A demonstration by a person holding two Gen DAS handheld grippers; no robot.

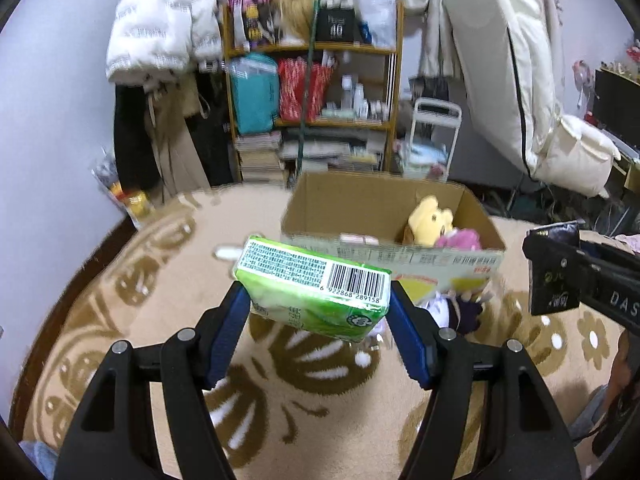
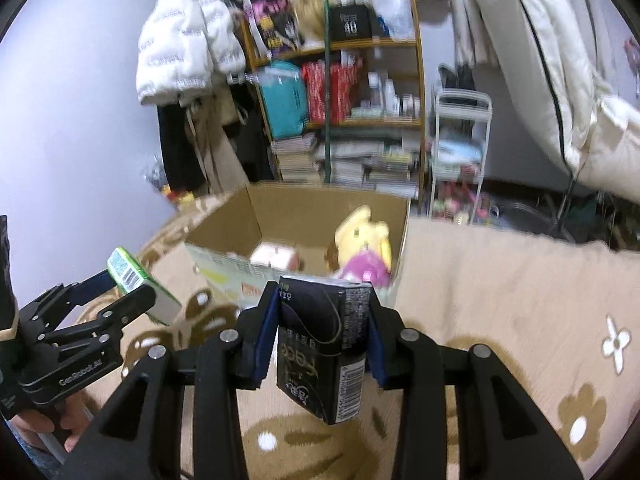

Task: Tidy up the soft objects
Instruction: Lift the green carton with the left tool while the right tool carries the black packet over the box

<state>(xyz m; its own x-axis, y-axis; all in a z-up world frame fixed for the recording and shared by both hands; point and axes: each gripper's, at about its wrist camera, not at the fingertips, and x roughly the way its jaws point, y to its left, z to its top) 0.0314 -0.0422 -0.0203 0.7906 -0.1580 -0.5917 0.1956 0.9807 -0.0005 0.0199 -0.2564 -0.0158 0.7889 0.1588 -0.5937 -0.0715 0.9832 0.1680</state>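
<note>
Lying underneath: beige floral rug (image 1: 168,320)
Container: open brown cardboard box (image 2: 240,216) on the rug, yellow plush toy in a pink dress (image 2: 366,244) inside
Left tool (image 1: 318,308): clamped on a green plastic-wrapped tissue pack (image 1: 312,280), held in the air near the box
Right tool (image 2: 322,320): clamped on a black tissue pack (image 2: 320,344), just before the box's near wall

Black hand-held gripper (image 2: 324,312) w/ blue pads (image 2: 266,336), silver rivets, white "GenRobot.AI" lettering.
</note>
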